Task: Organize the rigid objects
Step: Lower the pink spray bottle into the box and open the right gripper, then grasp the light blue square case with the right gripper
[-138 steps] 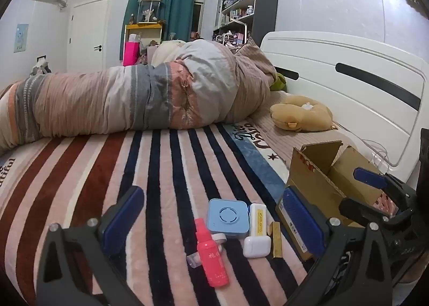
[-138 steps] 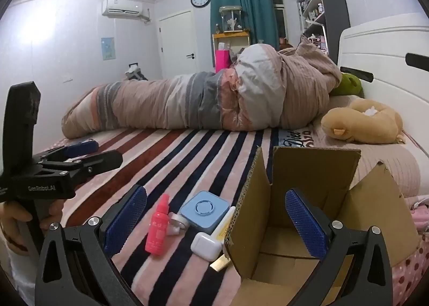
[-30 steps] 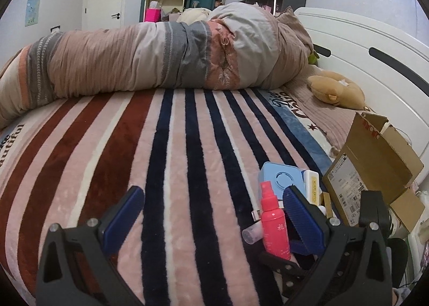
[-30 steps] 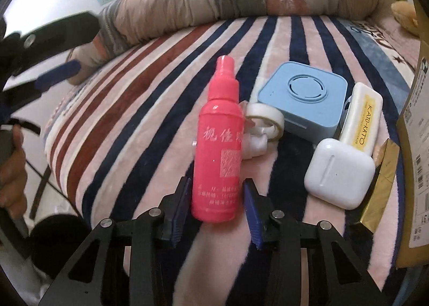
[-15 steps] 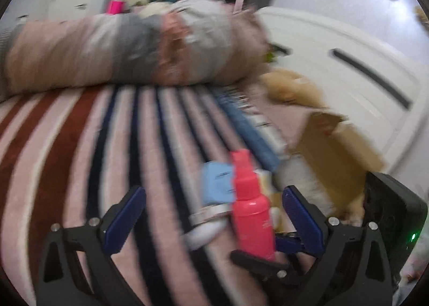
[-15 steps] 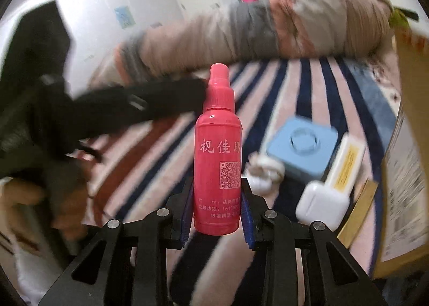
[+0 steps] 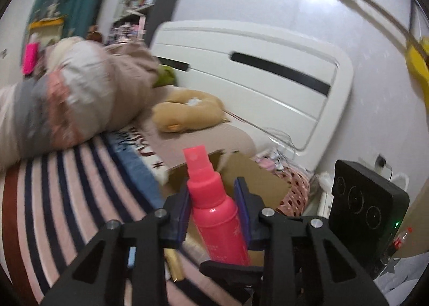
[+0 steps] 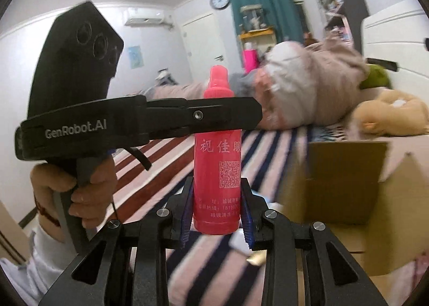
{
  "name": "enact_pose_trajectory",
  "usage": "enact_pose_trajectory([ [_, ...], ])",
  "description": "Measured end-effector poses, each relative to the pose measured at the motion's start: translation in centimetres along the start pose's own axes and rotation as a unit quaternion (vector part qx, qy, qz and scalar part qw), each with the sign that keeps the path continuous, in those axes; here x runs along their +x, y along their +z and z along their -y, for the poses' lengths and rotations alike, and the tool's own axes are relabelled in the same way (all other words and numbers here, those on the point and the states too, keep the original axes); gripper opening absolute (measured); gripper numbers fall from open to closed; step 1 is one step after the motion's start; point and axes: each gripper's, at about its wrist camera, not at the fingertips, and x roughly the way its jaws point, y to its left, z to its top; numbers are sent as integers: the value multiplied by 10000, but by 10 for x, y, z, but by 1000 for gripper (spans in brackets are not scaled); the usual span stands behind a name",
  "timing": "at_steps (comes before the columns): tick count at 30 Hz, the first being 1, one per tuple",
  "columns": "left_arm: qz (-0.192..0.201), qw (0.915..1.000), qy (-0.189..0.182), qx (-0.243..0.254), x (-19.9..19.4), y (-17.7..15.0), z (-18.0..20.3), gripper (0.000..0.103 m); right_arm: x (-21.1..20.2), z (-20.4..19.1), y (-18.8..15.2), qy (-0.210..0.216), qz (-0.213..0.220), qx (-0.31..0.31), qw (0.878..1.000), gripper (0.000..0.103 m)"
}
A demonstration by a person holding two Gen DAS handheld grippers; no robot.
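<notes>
On the side of my left gripper (image 8: 225,115) I read "GenRobot.AI" in pale letters. The pink bottle (image 8: 217,172) carries the white characters "视佳眼", a QR code beneath them, and smaller lines too blurred to make out.

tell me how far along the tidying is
Done: nothing visible in the cardboard box. In hand: pink bottle, right gripper shut on its base, left gripper has just closed its jaws on its shoulder. Left: boxing it and the small items on the bed.
</notes>
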Motion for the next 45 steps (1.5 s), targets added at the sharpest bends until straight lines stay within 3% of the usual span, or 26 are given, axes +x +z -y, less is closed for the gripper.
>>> enact_pose_trajectory([
  [5,-607,9967,-117,524,71,28,47,28,-23,46,1,-589,-51,248,9979,27],
  [13,-1698,9836,-155,588,161,21,58,28,-4,112,-18,-1439,-1056,390,9832,27],
  [16,-1876,9805,-55,590,173,15,56,44,-9,113,-28,-1638,-1148,316,9793,27],
  [18,-1883,9807,-29,532,172,13,53,59,-9,115,-28,-1620,-1169,345,9792,28],
  [19,-1872,9810,5,510,172,13,52,61,-11,115,-28,-1638,-1184,359,9787,33],
  [22,-1779,9830,125,431,163,16,44,66,-9,115,-26,-1767,-1175,296,9768,43],
  [25,-1507,9878,162,349,132,21,37,68,-14,106,-21,-1753,-1019,251,9789,45],
  [29,-1044,9924,622,214,77,27,18,75,-30,81,-10,-1778,-652,121,9818,59],
  [36,-406,9857,1609,-278,-17,6,-40,81,-22,5,17,-799,-203,-360,9959,59],
  [41,-350,9737,2158,-646,-56,-30,-98,82,31,-39,13,-110,-659,-419,9969,59],
  [45,-514,9739,2047,-842,-61,-60,-139,82,93,-50,-5,-118,-1344,-138,9908,59],
])
